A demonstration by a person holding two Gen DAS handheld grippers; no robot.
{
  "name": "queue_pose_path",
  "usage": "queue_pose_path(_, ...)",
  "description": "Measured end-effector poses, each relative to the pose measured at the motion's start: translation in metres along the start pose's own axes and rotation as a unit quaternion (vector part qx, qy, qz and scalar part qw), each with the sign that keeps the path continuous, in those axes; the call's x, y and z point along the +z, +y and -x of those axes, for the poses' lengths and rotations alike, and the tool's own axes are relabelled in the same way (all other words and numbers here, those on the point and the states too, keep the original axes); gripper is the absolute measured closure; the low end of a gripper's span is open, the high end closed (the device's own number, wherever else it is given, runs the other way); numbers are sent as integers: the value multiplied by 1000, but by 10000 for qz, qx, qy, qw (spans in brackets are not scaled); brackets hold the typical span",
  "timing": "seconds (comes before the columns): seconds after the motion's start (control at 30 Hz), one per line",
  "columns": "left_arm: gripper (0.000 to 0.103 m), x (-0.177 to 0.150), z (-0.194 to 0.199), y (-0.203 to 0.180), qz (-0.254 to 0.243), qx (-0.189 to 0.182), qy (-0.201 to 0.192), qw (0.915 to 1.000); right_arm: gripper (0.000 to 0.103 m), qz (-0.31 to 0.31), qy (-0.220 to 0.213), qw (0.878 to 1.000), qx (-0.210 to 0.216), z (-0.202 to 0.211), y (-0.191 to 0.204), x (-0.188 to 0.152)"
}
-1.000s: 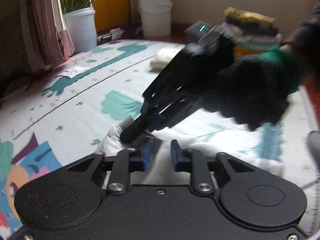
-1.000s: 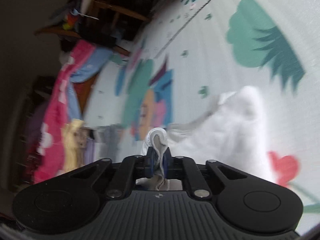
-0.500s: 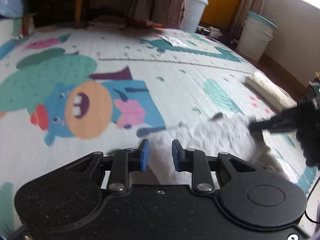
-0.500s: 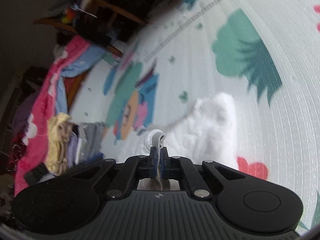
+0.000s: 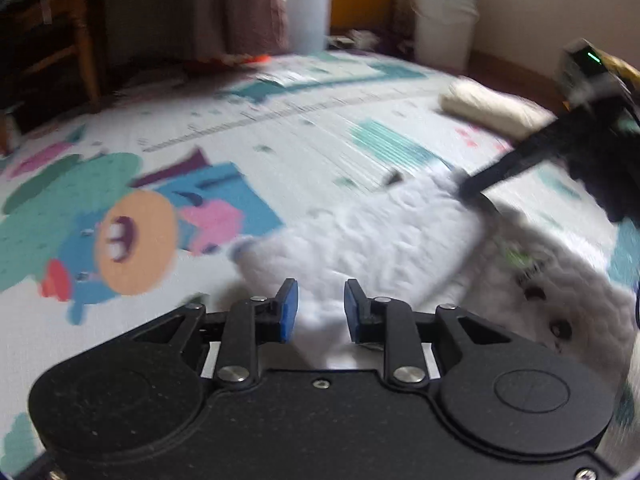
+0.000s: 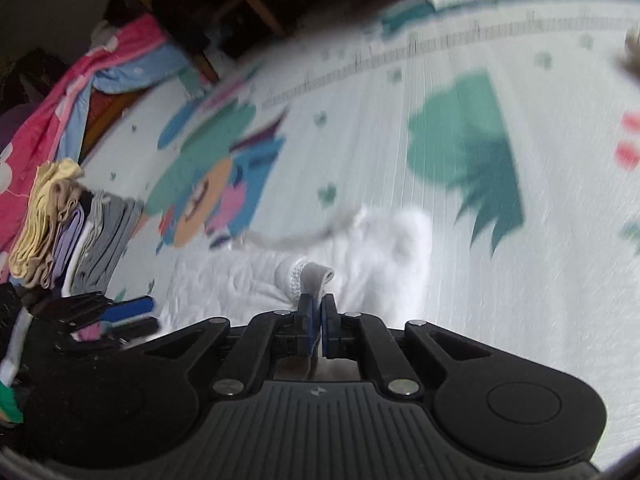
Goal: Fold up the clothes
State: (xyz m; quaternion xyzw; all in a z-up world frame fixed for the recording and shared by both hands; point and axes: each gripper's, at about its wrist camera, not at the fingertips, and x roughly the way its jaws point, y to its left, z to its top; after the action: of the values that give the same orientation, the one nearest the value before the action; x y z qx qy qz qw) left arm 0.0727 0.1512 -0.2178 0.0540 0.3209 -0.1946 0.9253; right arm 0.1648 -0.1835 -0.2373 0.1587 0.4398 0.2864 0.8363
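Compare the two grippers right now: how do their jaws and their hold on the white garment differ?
The right gripper has its jaws pinched tight on a grey-trimmed edge of the white garment; the left gripper has its jaws apart with thick fabric bunched between them. Whether the left pads press the cloth is unclear; the right grip is plain. Both have blue pads and work the same garment on the play mat.

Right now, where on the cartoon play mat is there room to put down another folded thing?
The open stretch of the cartoon-printed play mat between the fluffy white garment and the cream rolled bundle is bare, as is the part beyond the orange-faced cartoon. It is crowded by the stack of folded clothes at the mat's edge.
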Motion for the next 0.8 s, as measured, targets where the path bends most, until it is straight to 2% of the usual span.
queue_pose_path(0.1, 79, 2, -1, 9, 138, -38, -36, 9999, 93, 687, -473, 9957, -401, 15, 20, 2)
queue_pose_path(0.2, 79, -5, -12, -1, -17, -258, 64, 9996, 93, 1611, -649, 9841, -373, 12, 48, 6)
queue_pose_path(0.27, 80, -16, -26, -14, -225, -443, 318, 9983, 93, 2285, -468, 9722, -183, 0, 65, 1)
queue_pose_path(0.3, 79, -25, -29, -19, -329, -408, 167, 9985, 93, 2578, -273, 9657, -121, -10, 70, -3)
queue_pose_path(0.33, 79, -28, -29, -19, -335, -407, 68, 9986, 90, 2746, 115, 9614, -159, -25, 69, -9)
queue_pose_path(0.37, 79, -29, -30, -17, -299, -443, 42, 9986, 90, 2846, 494, 9568, -319, -41, 64, -16)
queue_pose_path(0.4, 79, -24, -29, -15, -230, -479, 135, 9985, 90, 2944, 541, 9536, -341, -46, 56, -21)
queue_pose_path(0.47, 79, -11, -25, -11, -124, -554, 279, 9980, 90, 2977, 426, 9535, -207, -40, 49, -18)
queue_pose_path(0.5, 79, -4, -21, -11, -124, -593, 221, 9979, 90, 2937, 385, 9547, -277, -36, 51, -15)
queue_pose_path(0.57, 78, 6, -17, -13, -270, -635, 26, 9976, 89, 2951, 26, 9552, -214, -21, 56, -13)
queue_pose_path(0.6, 77, 12, -20, -12, -293, -651, -47, 9974, 84, 2993, -108, 9539, -163, -16, 58, -13)
queue_pose_path(0.63, 70, 18, -25, -11, -289, -667, -107, 9973, 82, 3073, -137, 9514, -164, -15, 61, -15)
queue_pose_path(0.67, 59, 22, -31, -12, -329, -708, -165, 9968, 80, 3165, -145, 9484, -154, -15, 64, -16)
queue_pose_path(0.73, 46, 26, -44, -16, -496, -851, -218, 9949, 71, 3229, -18, 9462, -218, -22, 62, -17)
queue_pose_path(0.8, 43, 19, -67, -26, -868, -1008, 125, 9910, 68, 3213, 129, 9463, -324, -29, 58, -18)
